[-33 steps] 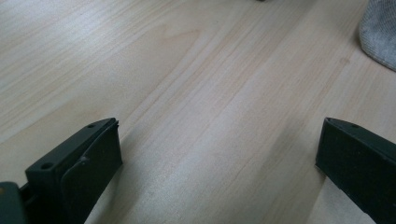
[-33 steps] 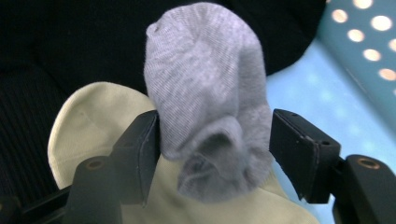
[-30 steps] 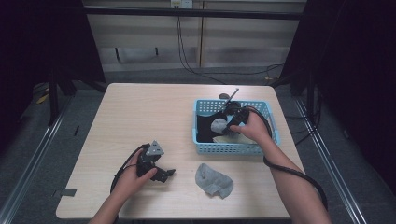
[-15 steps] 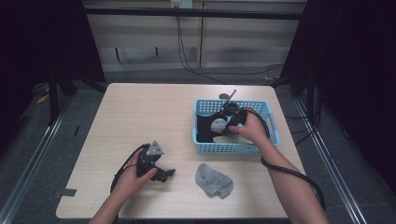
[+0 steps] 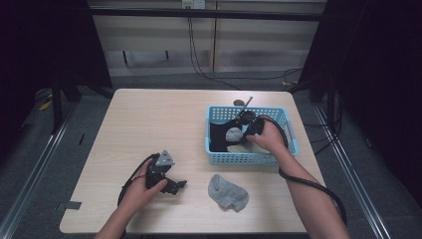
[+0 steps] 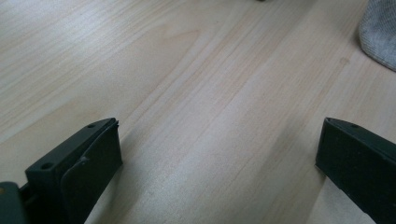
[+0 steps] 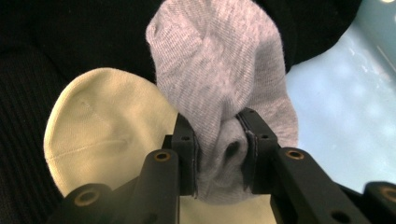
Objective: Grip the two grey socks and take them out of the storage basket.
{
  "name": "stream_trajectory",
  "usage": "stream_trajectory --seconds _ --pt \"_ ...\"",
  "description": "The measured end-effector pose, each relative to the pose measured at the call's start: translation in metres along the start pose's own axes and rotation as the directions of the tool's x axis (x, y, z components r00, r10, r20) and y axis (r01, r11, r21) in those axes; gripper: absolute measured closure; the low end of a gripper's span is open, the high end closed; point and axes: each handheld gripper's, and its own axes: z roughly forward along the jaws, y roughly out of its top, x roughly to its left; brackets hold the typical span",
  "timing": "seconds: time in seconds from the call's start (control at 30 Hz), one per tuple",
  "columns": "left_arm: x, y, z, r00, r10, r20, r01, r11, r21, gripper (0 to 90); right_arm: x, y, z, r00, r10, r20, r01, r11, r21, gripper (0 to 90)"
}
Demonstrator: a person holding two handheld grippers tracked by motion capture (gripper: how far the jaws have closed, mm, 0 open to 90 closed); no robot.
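the right gripper reaches into the light blue plastic basket at the right side of the table, and its fingers have just been closing; in the right gripper view they now pinch a bunched fold of a light grey sock, the cloth squeezed between both pads. in the high view that sock sits at the gripper's tip inside the basket, over dark clothing. a pale cream sock lies just beside it, under the gripper, on the dark cloth. the left gripper rests low on the near left part of the table, its fingers spread wide with bare wood between them. a second grey sock lies crumpled on the table near the front edge, in front of the basket and close to the left gripper.
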Motion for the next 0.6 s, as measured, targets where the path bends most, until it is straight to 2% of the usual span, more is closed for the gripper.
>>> stream_trajectory --seconds 0.23,0.5,0.6 --pt "0.0 0.0 0.0 1.0 0.0 0.0 0.0 1.0 0.0 0.0 0.0 -0.001 -0.006 0.9997 0.022 -0.014 -0.022 1.0 0.005 76.4" --pt "-0.001 0.0 0.0 1.0 -0.008 -0.001 0.008 0.9999 -0.006 0.0 -0.004 -0.004 -0.017 0.9999 0.007 -0.014 -0.007 1.0 -0.003 79.1" --pt "-0.001 0.0 0.0 1.0 -0.009 -0.001 0.009 0.9999 -0.007 0.0 -0.003 -0.005 -0.021 0.9996 0.017 -0.024 -0.017 1.0 -0.017 79.5"
